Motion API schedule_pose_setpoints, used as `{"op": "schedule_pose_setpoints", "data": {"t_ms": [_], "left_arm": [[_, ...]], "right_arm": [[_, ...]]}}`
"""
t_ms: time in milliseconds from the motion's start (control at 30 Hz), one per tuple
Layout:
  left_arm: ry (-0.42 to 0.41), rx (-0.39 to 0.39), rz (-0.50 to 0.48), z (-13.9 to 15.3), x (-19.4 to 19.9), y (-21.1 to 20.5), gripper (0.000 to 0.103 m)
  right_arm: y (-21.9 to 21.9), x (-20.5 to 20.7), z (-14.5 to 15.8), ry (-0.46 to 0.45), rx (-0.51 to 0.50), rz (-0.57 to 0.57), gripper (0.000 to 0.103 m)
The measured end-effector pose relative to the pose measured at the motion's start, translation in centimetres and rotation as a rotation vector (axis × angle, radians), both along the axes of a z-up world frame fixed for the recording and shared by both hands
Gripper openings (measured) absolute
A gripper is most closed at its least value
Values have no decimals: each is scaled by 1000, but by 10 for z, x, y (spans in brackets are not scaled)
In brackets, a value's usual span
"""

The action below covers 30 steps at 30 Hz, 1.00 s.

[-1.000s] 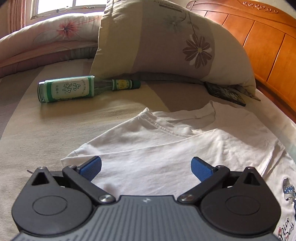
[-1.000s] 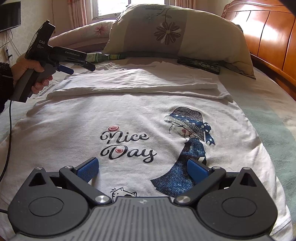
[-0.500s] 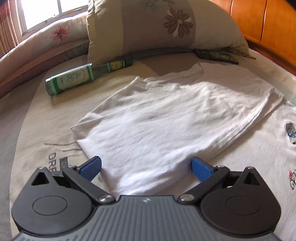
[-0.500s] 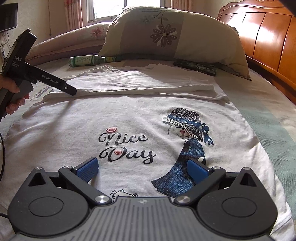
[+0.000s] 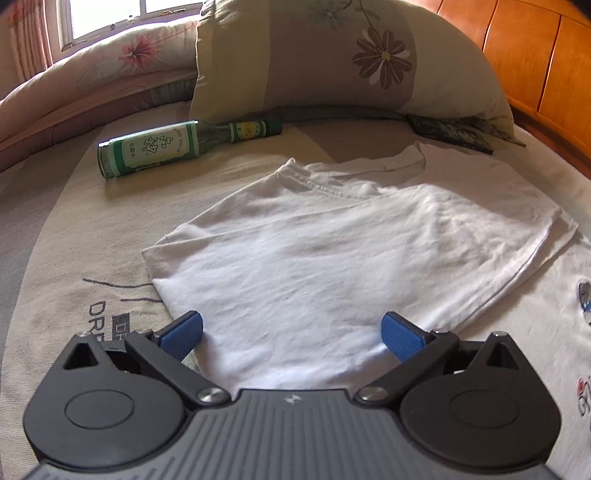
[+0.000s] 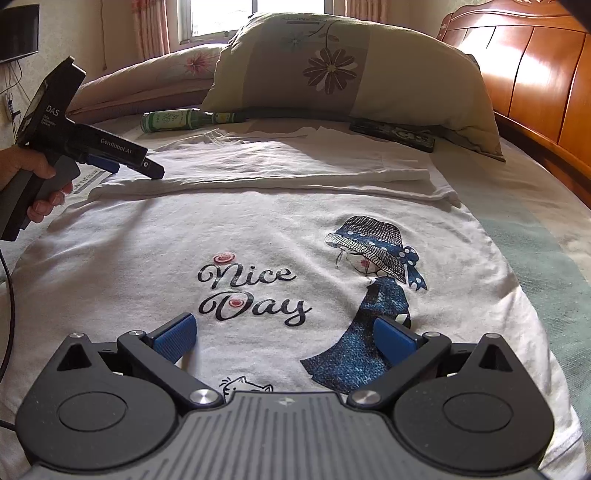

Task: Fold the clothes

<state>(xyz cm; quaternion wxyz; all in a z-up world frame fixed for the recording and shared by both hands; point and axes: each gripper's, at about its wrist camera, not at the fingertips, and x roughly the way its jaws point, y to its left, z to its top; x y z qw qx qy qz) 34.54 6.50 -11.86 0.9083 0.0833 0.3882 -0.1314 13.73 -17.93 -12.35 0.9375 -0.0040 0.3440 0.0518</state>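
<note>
We held our left gripper (image 5: pixel 291 332) low over the folded upper part of the white T-shirt (image 5: pixel 332 266), its blue pads (image 5: pixel 181 334) spread wide with nothing between them; the fabric lay beneath and between them, and we could not tell whether the pads touched it. From the right wrist view, the same gripper (image 6: pixel 153 170) showed at the left edge of the garment, gripped by our hand (image 6: pixel 27 181), its tip over the near left corner of the folded band. Our right gripper (image 6: pixel 282 336) was likewise released, its blue pads (image 6: pixel 175 338) wide apart above the lower part of the shirt, just below the printed words "Nice Day" (image 6: pixel 255 295) and beside the printed girl in a dotted hat (image 6: pixel 376 266). The T-shirt (image 6: pixel 258 229) lay flat on the bed (image 6: pixel 546 236), print side up, with its top portion turned down into a flat band (image 6: pixel 288 166) across the width. Beyond the collar (image 5: pixel 325 184) a green glass bottle (image 5: pixel 177 147) lay on its side, close to the shirt but not touching it. A large flowered pillow (image 5: pixel 351 59) leaned up behind it, with a dark flat object (image 5: pixel 450 133) tucked at its lower right corner, too blurred for us to identify. The wooden headboard (image 6: pixel 535 85) ran along the right side, and a window (image 6: pixel 221 16) shone at the far end.
</note>
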Motion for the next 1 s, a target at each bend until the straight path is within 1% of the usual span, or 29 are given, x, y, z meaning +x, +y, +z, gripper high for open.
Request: {"op": "schedule_pose_setpoints", "data": {"t_ms": [100,133,233,300,333,400,433,467,567,633,700,767,833,900,933,1000], "left_arm": [[-3,-53,12,4,-8,13,102],[-12,-52,21,8,-9,13,102],[-68,-39,-4,25,-14,4,102],[-75,-56,-44,28,-15,-5,102],[-66,-60,-58,26,-15,-8,102],[7,-55,-67,13,-11,-15,102],[83,-39,-45,1,-7,-16,102],[86,-29,-34,-1,-9,-16,102],[79,-58,-41,24,-25,-12,102],[17,-57,-79,53,-43,-9,102],[-22,-44,-114,79,-61,-8,102],[-14,-66,-165,92,-78,-9,102],[3,-85,-226,92,-99,-15,102],[22,-74,-244,75,-113,-22,102],[32,-69,-253,67,-120,-26,102],[85,-80,-226,41,-125,-29,102]], "right_arm": [[0,0,0,1,0,2,103],[0,0,0,2,-1,2,103],[0,1,0,3,0,1,103],[0,0,1,4,0,-1,103],[0,0,0,3,1,-2,103],[1,2,0,-2,9,-25,103],[2,2,0,-5,14,-37,103],[3,4,0,-7,17,-56,103],[6,8,0,-7,6,-78,103],[3,6,0,-10,18,-79,103],[0,2,2,-7,35,-100,103],[-2,-4,5,-1,53,-123,103],[-6,-18,8,0,98,-142,103],[-8,-33,10,-1,135,-159,103],[-8,-42,10,0,138,-166,103],[-6,-59,9,6,125,-169,103]]}}
